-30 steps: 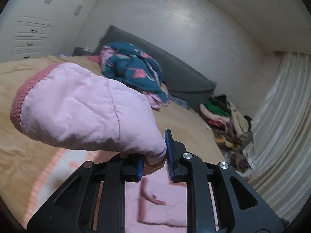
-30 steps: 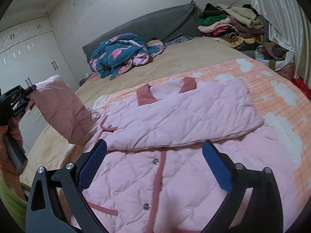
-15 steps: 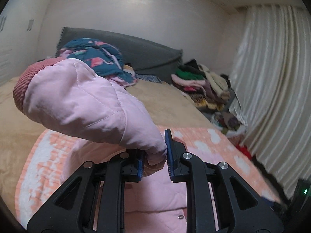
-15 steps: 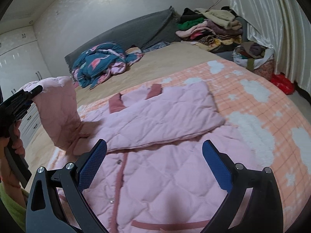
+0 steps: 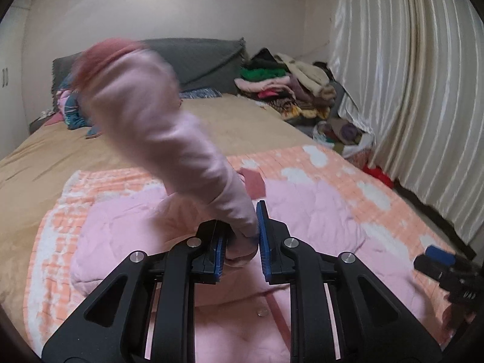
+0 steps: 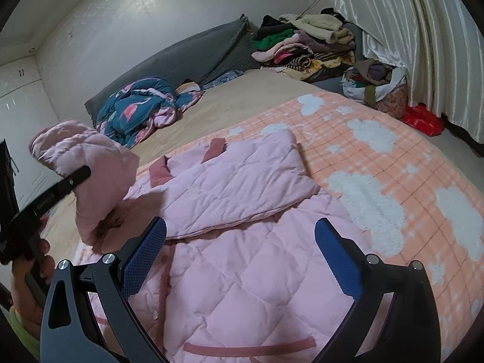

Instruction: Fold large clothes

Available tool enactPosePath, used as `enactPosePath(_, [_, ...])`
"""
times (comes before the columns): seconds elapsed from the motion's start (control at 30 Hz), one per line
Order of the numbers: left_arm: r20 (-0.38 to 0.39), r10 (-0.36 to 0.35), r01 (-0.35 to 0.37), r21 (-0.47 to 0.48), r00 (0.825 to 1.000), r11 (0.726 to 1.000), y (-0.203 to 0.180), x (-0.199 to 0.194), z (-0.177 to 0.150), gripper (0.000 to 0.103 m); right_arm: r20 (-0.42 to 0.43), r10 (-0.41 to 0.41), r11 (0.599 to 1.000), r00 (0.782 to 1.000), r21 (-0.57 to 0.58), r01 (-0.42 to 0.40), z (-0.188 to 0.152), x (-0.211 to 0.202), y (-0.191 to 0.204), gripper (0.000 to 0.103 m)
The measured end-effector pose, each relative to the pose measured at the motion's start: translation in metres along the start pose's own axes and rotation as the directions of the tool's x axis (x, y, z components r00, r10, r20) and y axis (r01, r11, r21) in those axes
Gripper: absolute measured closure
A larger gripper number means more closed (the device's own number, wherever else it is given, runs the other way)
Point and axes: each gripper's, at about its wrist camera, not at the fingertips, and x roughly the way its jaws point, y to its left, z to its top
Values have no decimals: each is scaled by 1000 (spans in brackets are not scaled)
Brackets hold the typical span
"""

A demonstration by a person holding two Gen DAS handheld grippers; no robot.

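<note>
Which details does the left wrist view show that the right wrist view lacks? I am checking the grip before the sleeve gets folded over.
Only the left wrist view shows the left gripper head-on, its blue pads pinching the lifted sleeve, blurred by motion. Only the right wrist view shows the right gripper open above the pink jacket, with the other sleeve already folded across it, and the white wardrobe. Both show the peach cloud blanket, the grey headboard, the clothes pile and the curtain.
</note>
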Motion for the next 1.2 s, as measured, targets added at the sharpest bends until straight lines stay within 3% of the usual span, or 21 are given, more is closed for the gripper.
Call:
enactPosePath(0.27, [-61, 17, -13, 67, 998, 998, -21, 20, -15, 92, 22, -39, 999, 999, 25, 38, 1, -7, -16, 5])
enactPosePath(0.43, [-130, -7, 19, 85, 991, 996, -28, 36, -29, 91, 24, -55, 998, 998, 44, 54, -1, -9, -24, 5])
enactPosePath(0.63, [-194, 32, 7, 196, 980, 981, -49, 47, -51, 82, 23, -51, 997, 998, 63, 49, -2, -11, -27, 5])
enactPosePath(0.7, [-216, 59, -8, 228, 975, 974, -53, 50, -58, 72, 23, -51, 997, 998, 64, 49, -2, -11, -27, 5])
enactPosePath(0.83, [-256, 94, -22, 270, 962, 962, -59, 54, -70, 64, 23, -46, 997, 999, 64, 44, -2, -13, -26, 5])
enactPosePath(0.97, [-320, 38, 51, 265, 946, 963, -63, 49, -77, 23, 26, -43, 997, 999, 73, 41, -2, -14, -26, 5])
enactPosePath(1.2, [-305, -8, 74, 205, 952, 976, -50, 27, -66, 13, 25, -32, 996, 999, 78, 30, -2, -13, -21, 5])
